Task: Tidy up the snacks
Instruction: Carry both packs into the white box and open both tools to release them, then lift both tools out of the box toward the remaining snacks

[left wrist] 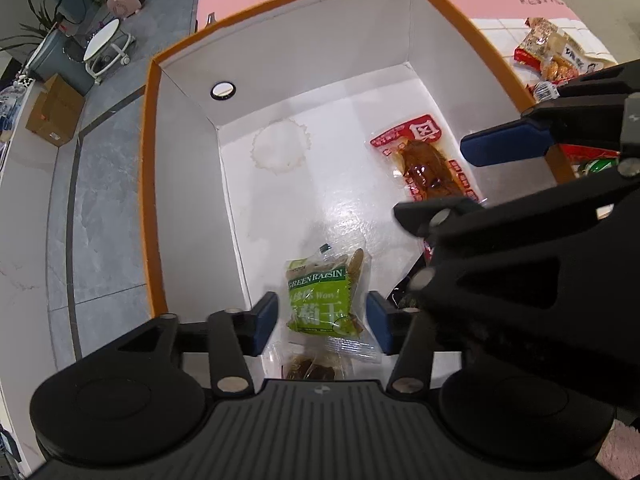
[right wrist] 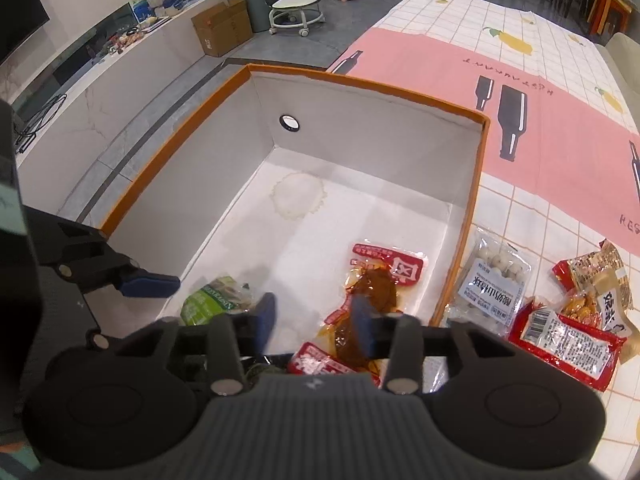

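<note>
An orange-rimmed white box (left wrist: 150, 184) (right wrist: 476, 184) stands on the table. Inside lie a green raisin packet (left wrist: 320, 300) (right wrist: 212, 300) and a red packet of brown meat snack (left wrist: 424, 160) (right wrist: 372, 280). My left gripper (left wrist: 322, 320) hangs open over the box, its blue pads on either side of the green packet and apart from it. My right gripper (right wrist: 316, 320) is open above the box floor near the red packet; it also shows in the left wrist view (left wrist: 440, 180). Another brown packet (left wrist: 310, 368) lies under the left gripper.
Outside the box on the right lie a clear bag of white balls (right wrist: 492, 276), a red barcode packet (right wrist: 568, 340) and another snack packet (right wrist: 600, 284) (left wrist: 560, 48). The table has a pink and checked cloth (right wrist: 540, 92). The floor lies beyond the box's left side.
</note>
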`<state>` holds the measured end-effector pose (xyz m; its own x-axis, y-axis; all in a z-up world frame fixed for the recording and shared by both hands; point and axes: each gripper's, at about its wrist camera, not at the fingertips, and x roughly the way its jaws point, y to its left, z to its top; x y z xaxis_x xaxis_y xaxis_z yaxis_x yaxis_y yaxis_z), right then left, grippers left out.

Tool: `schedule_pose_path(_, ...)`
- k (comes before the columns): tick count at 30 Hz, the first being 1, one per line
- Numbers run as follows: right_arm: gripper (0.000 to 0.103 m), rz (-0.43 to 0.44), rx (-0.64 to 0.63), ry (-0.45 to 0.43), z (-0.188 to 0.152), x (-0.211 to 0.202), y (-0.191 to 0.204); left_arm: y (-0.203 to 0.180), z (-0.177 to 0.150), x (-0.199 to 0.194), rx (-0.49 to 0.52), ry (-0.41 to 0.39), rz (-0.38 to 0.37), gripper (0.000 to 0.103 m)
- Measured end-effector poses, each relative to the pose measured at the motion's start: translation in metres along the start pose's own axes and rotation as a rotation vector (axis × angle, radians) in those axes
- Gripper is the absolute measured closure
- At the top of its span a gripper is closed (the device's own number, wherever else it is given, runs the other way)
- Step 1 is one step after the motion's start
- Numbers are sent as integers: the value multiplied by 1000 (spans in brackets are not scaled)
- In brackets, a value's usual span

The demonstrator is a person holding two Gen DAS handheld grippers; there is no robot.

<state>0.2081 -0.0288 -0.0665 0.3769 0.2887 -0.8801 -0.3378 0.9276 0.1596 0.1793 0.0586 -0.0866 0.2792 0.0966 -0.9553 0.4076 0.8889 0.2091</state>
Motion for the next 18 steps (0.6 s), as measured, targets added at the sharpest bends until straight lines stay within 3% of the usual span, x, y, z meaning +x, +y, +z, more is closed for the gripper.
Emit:
schedule_pose_path(10,37,21,41,-50,0,-25,-9,1,-2,-26,-16,-51,7,38)
schedule_pose_path(15,25,24,65,-129,-8,-52,-20,-6,-3,-54,-38,-151,48,38)
schedule_pose_path(18,25,15,72,-188,-16,-70,-28,-13,-4,-70,-56,-215,53,38)
